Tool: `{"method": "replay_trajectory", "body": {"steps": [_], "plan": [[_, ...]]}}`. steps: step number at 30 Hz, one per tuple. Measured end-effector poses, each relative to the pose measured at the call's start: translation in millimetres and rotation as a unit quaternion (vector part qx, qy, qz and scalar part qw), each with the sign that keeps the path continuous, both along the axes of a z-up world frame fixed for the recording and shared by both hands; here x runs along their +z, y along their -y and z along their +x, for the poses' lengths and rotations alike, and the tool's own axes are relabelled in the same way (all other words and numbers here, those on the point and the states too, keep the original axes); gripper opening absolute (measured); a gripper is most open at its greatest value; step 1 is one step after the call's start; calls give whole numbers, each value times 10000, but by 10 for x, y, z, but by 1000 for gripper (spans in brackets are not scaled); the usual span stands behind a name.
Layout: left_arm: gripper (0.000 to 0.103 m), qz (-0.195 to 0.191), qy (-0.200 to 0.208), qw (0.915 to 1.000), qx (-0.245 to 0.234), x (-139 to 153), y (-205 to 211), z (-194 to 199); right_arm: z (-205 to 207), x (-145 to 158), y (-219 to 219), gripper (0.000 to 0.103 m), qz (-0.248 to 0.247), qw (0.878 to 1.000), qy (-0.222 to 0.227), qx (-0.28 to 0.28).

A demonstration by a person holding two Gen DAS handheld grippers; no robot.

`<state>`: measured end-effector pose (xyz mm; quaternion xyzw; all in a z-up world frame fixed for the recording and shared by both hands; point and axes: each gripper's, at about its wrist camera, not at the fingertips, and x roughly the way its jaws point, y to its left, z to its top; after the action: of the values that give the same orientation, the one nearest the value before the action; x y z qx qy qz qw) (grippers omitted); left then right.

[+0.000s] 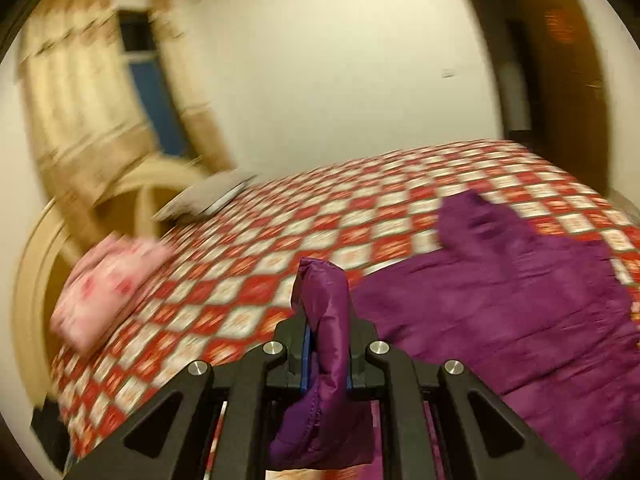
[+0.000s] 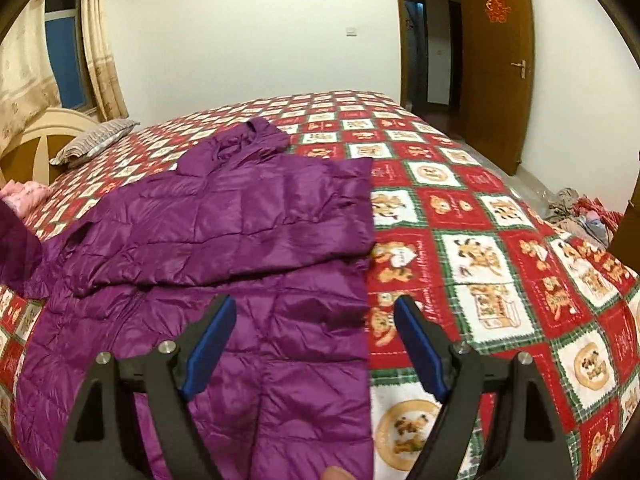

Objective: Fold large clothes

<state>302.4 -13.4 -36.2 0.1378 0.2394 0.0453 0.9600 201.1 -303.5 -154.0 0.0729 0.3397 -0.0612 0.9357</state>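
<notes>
Left gripper (image 1: 327, 344) is clamped tight on a fold of the purple jacket (image 1: 500, 312), shiny quilted fabric bunched up between the blue pads w/ a loop poking out past the tips and the rest hanging down below the jaws, so that's a proper pinch, prob. a sleeve end or cuff (can't say which for sure, the left wrist view is smeared). The grip sits right at the fabric's edge, which makes sense: hold the extremity and the rest of the piece trails along for a fold across the body. Meanwhile the right gripper (image 2: 316, 344) hangs w/ its jaws spread wide, nothing between them, just above the jacket's lower part near its right edge, ready to pin or grab, I'd guess, but not touching yet as far as I can tell. Jacket (image 2: 224, 240) itself lies flat on the checked bedspread (image 2: 480, 240), hood end toward the far wall, one sleeve already laid across the chest, so the fold looks partway done. On the left side of the bed, a pink folded item (image 1: 108, 284) near the headboard (image 1: 36, 264) and a grey pillow (image 2: 96, 140) further back, both well apart from the work. Slippery fabric, so I'd expect the pinched bit could slide out if pulled too fast.
</notes>
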Motion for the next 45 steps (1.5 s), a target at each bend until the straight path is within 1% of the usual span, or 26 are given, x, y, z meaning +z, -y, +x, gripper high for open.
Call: {"method": "replay_trajectory", "body": {"steps": [1, 4, 5, 7, 9, 10, 11, 12, 13, 14, 16, 18, 21, 24, 26, 29, 30, 31, 32, 33, 34, 35, 38, 41, 43, 45], "plan": [[11, 19, 29, 9998, -183, -10, 209, 24, -17, -2, 12, 83, -17, 10000, -4, -15], [11, -62, -56, 9971, -755, -98, 830, 54, -65, -15, 101, 83, -24, 10000, -34, -49], [11, -63, -88, 9950, -988, -153, 1065, 51, -82, -21, 133, 83, -21, 10000, -41, -77], [11, -9, -72, 9920, -1261, -226, 1386, 17, -113, -28, 210, 83, -1, 9999, -59, -146], [15, -21, -241, 9870, -1587, -312, 1696, -20, -134, -35, 276, 83, 12, 9998, -81, -204], [24, 0, -347, 9848, -1702, -352, 1817, -44, -141, -38, 305, 83, 10, 9997, -98, -235], [49, 60, -392, 9842, -1725, -379, 1910, -72, -146, -44, 331, 83, 16, 9996, -117, -249], [66, 134, -362, 9845, -1712, -386, 1985, -109, -147, -48, 354, 83, 30, 9995, -147, -262], [89, 172, -159, 9850, -1710, -379, 2007, -169, -146, -52, 366, 83, 40, 9995, -168, -271], [94, 190, 19, 9846, -1738, -362, 2033, -263, -138, -55, 381, 84, 53, 9994, -183, -275], [94, 294, 229, 9832, -1788, -349, 2000, -353, -127, -45, 380, 87, 87, 9994, -195, -260], [95, 313, 242, 9843, -1721, -357, 1901, -384, -99, -38, 364, 87, 110, 9995, -192, -218], [95, 328, 129, 9897, -1386, -440, 1570, -273, -28, 2, 284, 87, 230, 9996, -171, -70], [95, 312, -196, 9956, -860, -652, 1147, -85, 84, 44, 139, 87, 361, 9991, -158, 184], [95, 292, -453, 9976, -437, -827, 817, 32, 198, 48, 38, 87, 505, 9978, -204, 377], [95, 234, -761, 9967, 144, -1084, 376, 125, 388, 3, -132, 87, 679, 9950, -333, 650], [95, 212, -861, 9956, 294, -1167, 260, 143, 450, -27, -179, 86, 782, 9933, -404, 747], [95, 201, -993, 9938, 467, -1270, 117, 159, 522, -73, -230, 83, 924, 9906, -504, 878], [95, 192, -1080, 9923, 568, -1356, 39, 170, 588, -123, -287, 74, 1041, 9874, -633, 1011], [95, 188, -1176, 9906, 676, -1441, -55, 175, 658, -178, -348, 52, 1111, 9841, -790, 1142], [95, 201, -1268, 9888, 765, -1531, -133, 180, 697, -201, -387, 37, 1091, 9830, -877, 1188], [95, 222, -1333, 9874, 820, -1605, -168, 203, 713, -206, -421, 17, 1009, 9836, -908, 1186], [95, 280, -1559, 9824, 987, -1837, -314, 221, 657, -76, -376, 15, 838, 9900, -592, 964], [95, 164, -1587, 9821, 998, -1930, -377, 215, 569, 42, -215, 14, 625, 9961, -323, 526], [95, 178, -1594, 9823, 971, -1927, -363, 228, 576, 15, -144, 14, 459, 9977, -385, 308], [95, 222, -1641, 9819, 921, -1906, -340, 229, 635, -94, -104, 18, 450, 9968, -607, 279]]}}
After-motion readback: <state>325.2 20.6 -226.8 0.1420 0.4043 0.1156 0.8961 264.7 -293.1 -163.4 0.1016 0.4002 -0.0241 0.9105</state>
